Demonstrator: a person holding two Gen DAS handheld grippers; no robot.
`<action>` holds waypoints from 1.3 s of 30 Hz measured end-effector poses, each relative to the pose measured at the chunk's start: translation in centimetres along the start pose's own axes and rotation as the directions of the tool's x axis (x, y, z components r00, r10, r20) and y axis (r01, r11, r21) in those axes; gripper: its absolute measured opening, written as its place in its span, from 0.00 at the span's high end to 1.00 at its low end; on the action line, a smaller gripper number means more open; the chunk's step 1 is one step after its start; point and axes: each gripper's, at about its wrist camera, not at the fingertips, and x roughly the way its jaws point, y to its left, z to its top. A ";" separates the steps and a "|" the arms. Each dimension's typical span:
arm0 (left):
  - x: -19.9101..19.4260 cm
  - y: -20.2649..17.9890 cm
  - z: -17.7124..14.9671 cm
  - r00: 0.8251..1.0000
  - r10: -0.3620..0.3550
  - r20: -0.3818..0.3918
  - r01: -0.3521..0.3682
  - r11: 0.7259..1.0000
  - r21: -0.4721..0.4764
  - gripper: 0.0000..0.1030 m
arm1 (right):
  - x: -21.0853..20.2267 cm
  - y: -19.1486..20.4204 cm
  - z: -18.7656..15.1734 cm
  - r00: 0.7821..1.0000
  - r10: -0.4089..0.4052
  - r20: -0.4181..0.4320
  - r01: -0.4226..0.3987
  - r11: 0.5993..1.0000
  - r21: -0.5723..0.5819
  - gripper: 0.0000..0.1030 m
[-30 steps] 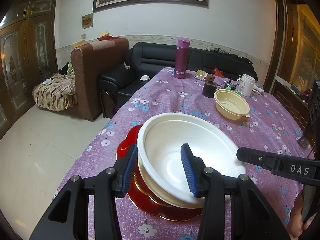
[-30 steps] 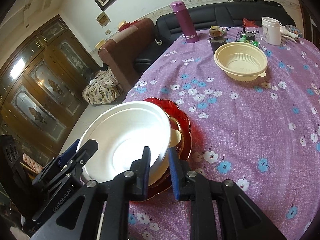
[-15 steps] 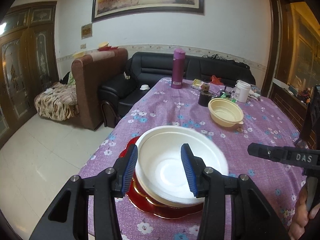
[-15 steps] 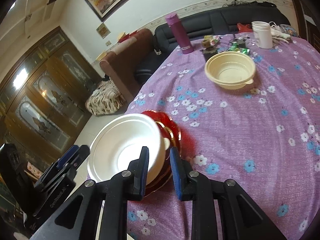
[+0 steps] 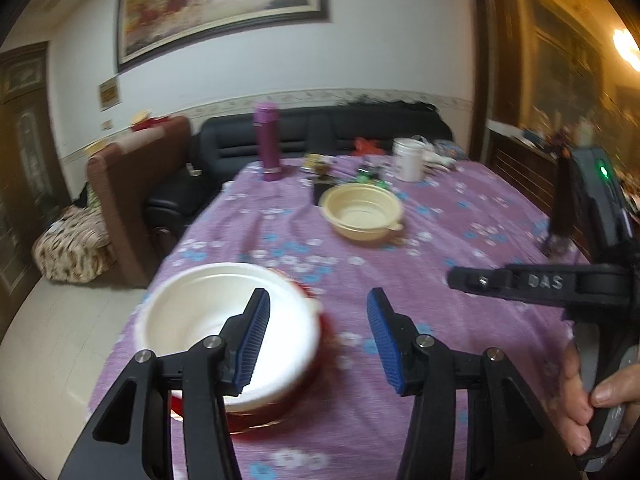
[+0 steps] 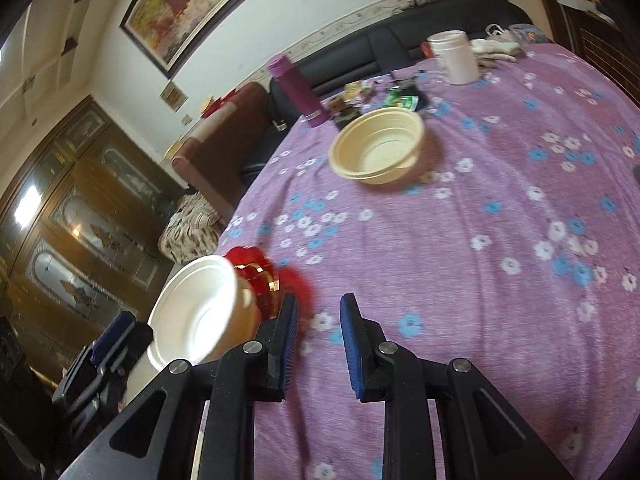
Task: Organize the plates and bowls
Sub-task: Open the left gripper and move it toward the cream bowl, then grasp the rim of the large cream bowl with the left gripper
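Both views are evenly lit by soft indoor light, with dark corners where the fisheye lens vignettes. Straight lines bow toward the edges. Motion blur smears most of each picture: the floral tablecloth [image 5: 440, 248] and the white bowl [image 5: 224, 320] lose their sharp outlines, while the gripper bodies close to the lens stay crisp. A warm lamp [image 5: 626, 46] flares at the upper right of the left view. Glare whitens the framed painting [image 5: 224, 8], and bright patches reflect in the cabinet glass [image 6: 28, 204].

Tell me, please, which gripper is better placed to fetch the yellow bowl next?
Probably the right gripper: the yellow bowl lies ahead of it across bare cloth, while the opening, empty left gripper sits beside the white bowl.
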 end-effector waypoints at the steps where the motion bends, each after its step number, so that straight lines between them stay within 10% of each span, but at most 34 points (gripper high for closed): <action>1: 0.4 -1.0 0.0 1.000 -0.015 -0.008 0.015 1.000 0.016 0.52 | -0.2 -0.5 0.1 1.000 -0.004 0.003 0.004 1.000 0.010 0.77; 11: 6.7 -7.6 0.1 0.976 -0.158 -0.149 0.169 0.984 0.061 0.52 | -2.2 -6.3 0.5 0.998 -0.055 0.032 0.051 0.990 0.130 0.77; 20: 10.4 -6.2 5.9 0.942 -0.242 -0.232 0.241 0.970 -0.032 0.52 | -1.4 -9.7 2.5 0.996 -0.080 0.034 0.071 0.974 0.217 0.77; 26: 14.8 -3.3 13.0 0.961 -0.122 -0.249 0.116 0.992 -0.042 0.47 | 0.5 -10.3 6.0 0.998 -0.055 0.042 0.043 0.968 0.247 0.77; 36: 30.9 3.2 15.3 0.850 -0.182 -0.494 0.061 0.966 -0.250 0.47 | 6.3 -11.3 11.8 0.999 -0.032 -0.006 0.032 0.964 0.264 0.52; 39: 32.8 3.3 15.5 0.855 -0.154 -0.495 0.043 0.973 -0.228 0.47 | 8.7 -11.8 12.9 0.999 -0.027 -0.040 0.036 0.962 0.270 0.52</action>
